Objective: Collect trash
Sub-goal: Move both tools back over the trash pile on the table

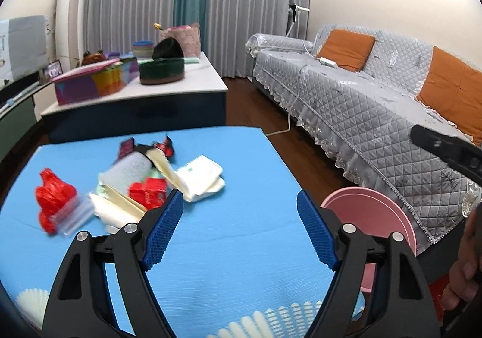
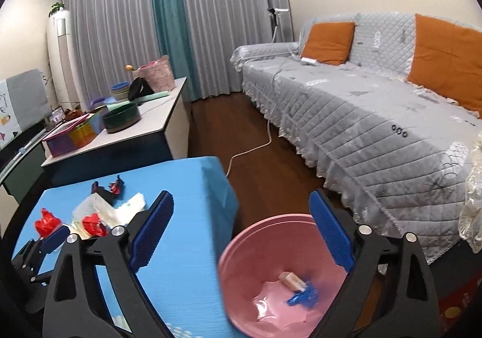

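A heap of trash [image 1: 144, 184] lies on the blue table [image 1: 235, 232]: red wrappers, white and cream packets, a clear bag. It shows at left in the right wrist view [image 2: 99, 211]. My left gripper [image 1: 240, 211] is open and empty, just right of the heap. A pink bin [image 2: 250, 250] stands beside the table's right edge, with a blue scrap [image 2: 302, 297] and a small beige piece [image 2: 290, 279] inside. My right gripper [image 2: 241, 214] is open and empty above the bin. The bin's rim shows in the left wrist view [image 1: 376, 208].
A grey quilted sofa [image 2: 361, 115] with orange cushions runs along the right. A white cable [image 2: 250, 151] lies on the wood floor. A second table [image 1: 144, 90] with boxes and bowls stands behind the blue one.
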Demonstrator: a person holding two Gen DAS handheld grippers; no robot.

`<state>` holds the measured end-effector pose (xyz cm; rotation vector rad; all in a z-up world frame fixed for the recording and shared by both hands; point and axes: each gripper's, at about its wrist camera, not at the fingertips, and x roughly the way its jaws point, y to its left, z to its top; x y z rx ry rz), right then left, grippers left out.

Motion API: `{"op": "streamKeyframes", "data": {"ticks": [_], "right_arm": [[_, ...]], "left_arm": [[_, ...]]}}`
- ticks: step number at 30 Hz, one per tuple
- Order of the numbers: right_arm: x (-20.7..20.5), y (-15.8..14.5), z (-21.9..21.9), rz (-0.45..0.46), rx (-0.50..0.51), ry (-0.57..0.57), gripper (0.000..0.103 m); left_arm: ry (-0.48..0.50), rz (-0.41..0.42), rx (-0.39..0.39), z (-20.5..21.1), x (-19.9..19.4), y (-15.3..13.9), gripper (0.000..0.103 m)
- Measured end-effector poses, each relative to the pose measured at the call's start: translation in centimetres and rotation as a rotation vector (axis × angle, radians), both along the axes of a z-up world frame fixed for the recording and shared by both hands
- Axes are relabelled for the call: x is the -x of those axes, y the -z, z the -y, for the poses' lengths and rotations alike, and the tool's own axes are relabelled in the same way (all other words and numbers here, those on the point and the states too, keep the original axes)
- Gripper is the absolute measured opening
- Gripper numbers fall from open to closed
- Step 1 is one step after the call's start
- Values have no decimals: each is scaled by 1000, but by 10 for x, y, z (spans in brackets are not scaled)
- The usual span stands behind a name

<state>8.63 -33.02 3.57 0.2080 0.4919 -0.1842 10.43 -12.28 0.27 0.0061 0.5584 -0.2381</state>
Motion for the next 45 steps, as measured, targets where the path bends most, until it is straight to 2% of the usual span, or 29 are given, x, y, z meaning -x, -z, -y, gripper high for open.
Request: {"op": "streamKeyframes", "data": {"ticks": [4, 5, 10, 15, 18, 22, 26, 30, 45], "right_arm": [[-9, -7, -12, 15, -48, -33, 70], [-10, -10, -19, 25, -47, -53, 63], [-22, -16, -54, 57, -36, -128, 46], [-36, -17, -88, 56, -18, -214, 33], [-42, -12, -107, 49, -5, -262, 33], [-51, -5, -122, 32, 13, -304, 32], [-65, 7, -136, 4, 14, -338, 28], [-79, 17, -147, -21, 6, -358, 24], [-120, 52, -186, -98, -4, -436, 24]], "left_arm": [[-13, 16, 4, -23, 2, -24, 75], [-16, 23, 0, -29, 2, -29, 75], [5, 58, -34, -58, -6, -57, 67], [-21, 50, -32, -89, -20, -57, 56], [-76, 26, -5, -112, -24, -40, 48], [-167, -65, 66, -142, -36, -7, 42], [-206, -105, 94, -158, -47, 10, 42], [-223, -133, 118, -165, -56, 21, 42], [-190, -260, 163, -167, -81, 58, 42]]}}
